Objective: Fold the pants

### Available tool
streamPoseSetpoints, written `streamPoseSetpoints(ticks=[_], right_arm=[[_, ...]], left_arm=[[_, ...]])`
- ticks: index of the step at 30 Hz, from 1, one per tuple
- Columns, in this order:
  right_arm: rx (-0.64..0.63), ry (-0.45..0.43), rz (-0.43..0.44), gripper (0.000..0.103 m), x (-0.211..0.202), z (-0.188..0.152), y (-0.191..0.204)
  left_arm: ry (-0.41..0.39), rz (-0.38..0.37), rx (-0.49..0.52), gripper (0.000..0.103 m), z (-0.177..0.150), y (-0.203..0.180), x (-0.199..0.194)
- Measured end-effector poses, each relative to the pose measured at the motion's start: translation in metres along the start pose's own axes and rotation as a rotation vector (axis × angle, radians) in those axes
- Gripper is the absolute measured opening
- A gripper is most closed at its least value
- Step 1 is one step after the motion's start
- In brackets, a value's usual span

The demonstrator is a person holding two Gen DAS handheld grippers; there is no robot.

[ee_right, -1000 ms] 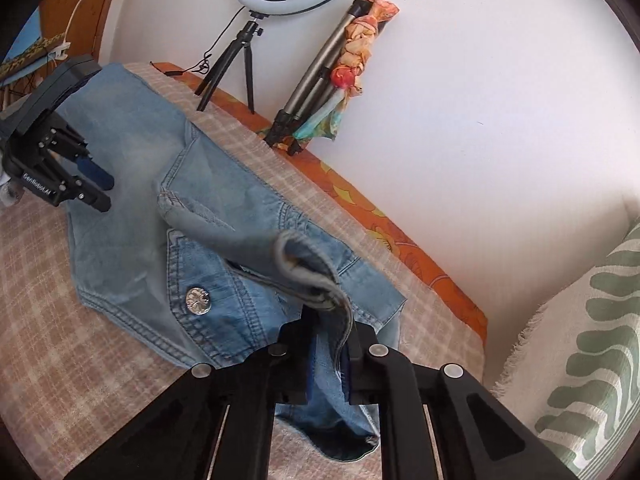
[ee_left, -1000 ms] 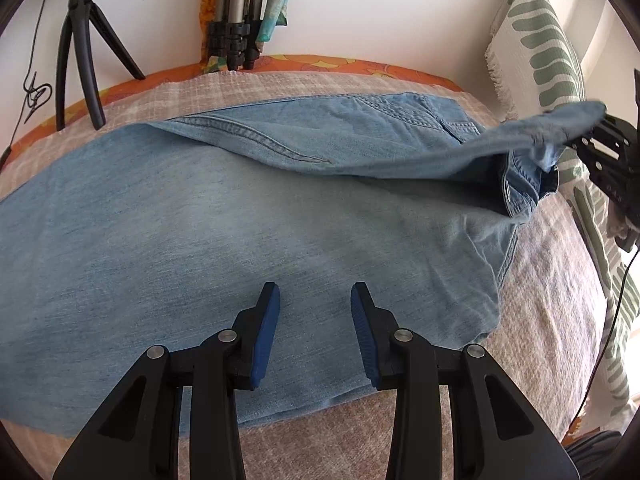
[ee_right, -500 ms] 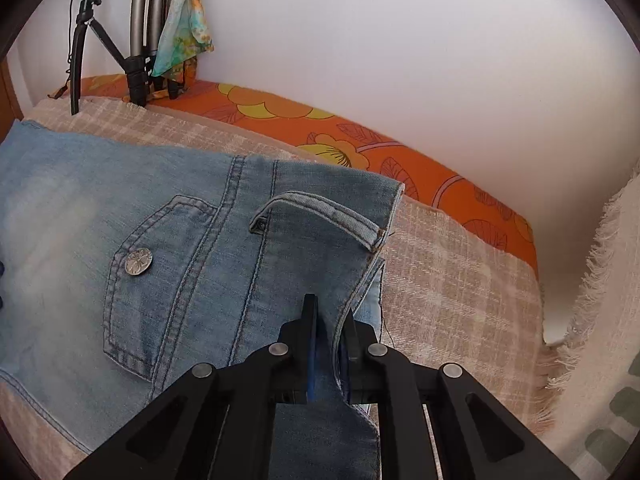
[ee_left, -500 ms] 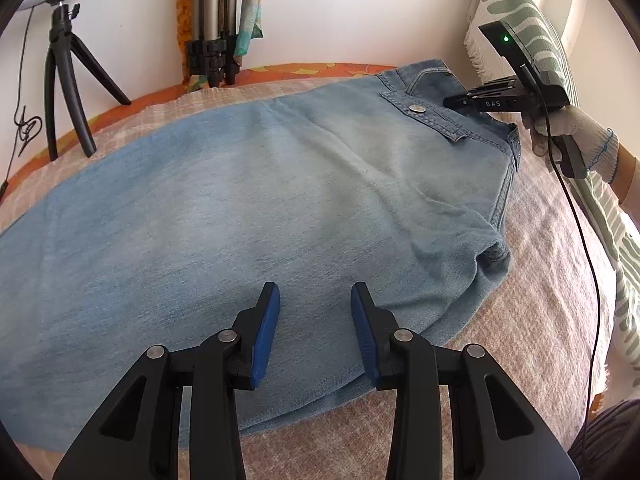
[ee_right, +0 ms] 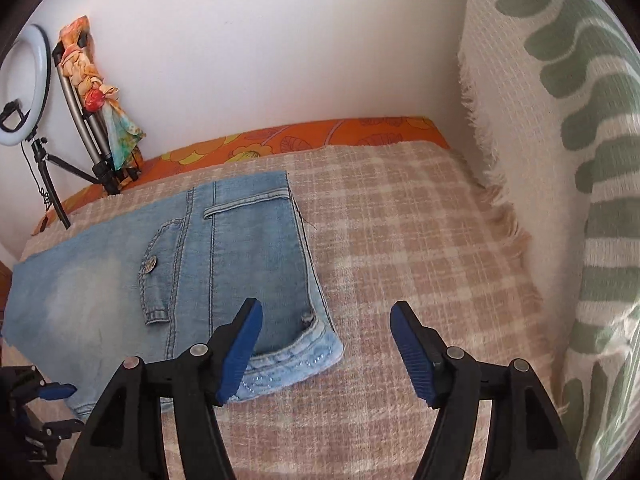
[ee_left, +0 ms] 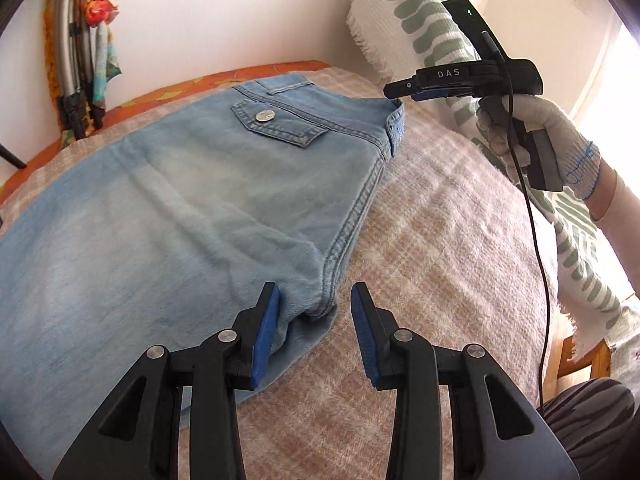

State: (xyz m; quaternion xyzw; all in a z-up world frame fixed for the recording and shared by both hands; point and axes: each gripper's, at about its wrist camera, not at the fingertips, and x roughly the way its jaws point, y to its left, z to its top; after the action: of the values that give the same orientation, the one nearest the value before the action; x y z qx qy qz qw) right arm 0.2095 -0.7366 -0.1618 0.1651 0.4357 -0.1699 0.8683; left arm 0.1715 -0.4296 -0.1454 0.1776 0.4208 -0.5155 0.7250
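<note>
Light blue denim pants point(ee_left: 168, 208) lie folded in half lengthwise on the checked bed cover, back pocket with a metal button point(ee_left: 265, 115) facing up. My left gripper point(ee_left: 315, 312) is open, its jaws either side of the crotch corner of the pants. My right gripper point(ee_right: 326, 334) is open and empty, just above the waistband corner point(ee_right: 296, 364). In the left wrist view the right gripper point(ee_left: 404, 90) hovers off the far waistband end, held by a gloved hand. The pants also show in the right wrist view point(ee_right: 168, 276).
A beige checked blanket point(ee_right: 400, 260) covers the bed, over an orange floral sheet point(ee_right: 280, 140) by the white wall. A green-patterned cushion point(ee_right: 580, 160) stands at the right. A ring light on a tripod point(ee_right: 28, 88) and a folded tripod point(ee_right: 100, 120) stand at the back left.
My right gripper let go of the waistband, opened wide and drew back. The top layer now lies flat. My left gripper moved right, to the crotch corner.
</note>
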Motion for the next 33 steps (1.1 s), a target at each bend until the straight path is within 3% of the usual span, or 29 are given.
streamPoseSetpoints(ticks=[5, 10, 11, 12, 15, 18, 21, 24, 26, 33], right_arm=[[0.262, 0.045, 0.130, 0.070, 0.008, -0.021, -0.026], [0.333, 0.088, 0.224, 0.069, 0.029, -0.018, -0.020], [0.343, 0.080, 0.239, 0.059, 0.031, -0.017, -0.018], [0.341, 0.075, 0.234, 0.040, 0.033, -0.017, -0.015], [0.288, 0.048, 0.203, 0.013, 0.030, -0.014, 0.000], [0.167, 0.010, 0.049, 0.012, 0.022, -0.012, 0.017], [0.085, 0.029, -0.034, 0.014, 0.024, -0.015, 0.026], [0.053, 0.000, -0.098, 0.030, 0.014, -0.013, 0.036], [0.052, -0.035, -0.119, 0.041, 0.000, -0.012, 0.038], [0.019, -0.118, -0.065, 0.042, -0.040, -0.005, 0.074]], left_arm=[[0.027, 0.042, 0.039, 0.035, -0.004, -0.008, 0.014], [0.023, 0.043, 0.075, 0.035, -0.010, -0.013, 0.013], [0.023, 0.048, 0.083, 0.035, -0.011, -0.014, 0.014], [0.023, 0.050, 0.081, 0.035, -0.011, -0.014, 0.014], [0.033, 0.031, 0.052, 0.035, -0.011, -0.012, 0.009], [0.031, 0.022, -0.010, 0.035, -0.016, -0.002, -0.005], [-0.001, 0.055, -0.092, 0.035, -0.022, 0.020, -0.030], [-0.052, 0.106, -0.180, 0.039, -0.031, 0.051, -0.069], [-0.094, 0.145, -0.258, 0.039, -0.041, 0.077, -0.098], [-0.197, 0.299, -0.542, 0.042, -0.106, 0.165, -0.189]])
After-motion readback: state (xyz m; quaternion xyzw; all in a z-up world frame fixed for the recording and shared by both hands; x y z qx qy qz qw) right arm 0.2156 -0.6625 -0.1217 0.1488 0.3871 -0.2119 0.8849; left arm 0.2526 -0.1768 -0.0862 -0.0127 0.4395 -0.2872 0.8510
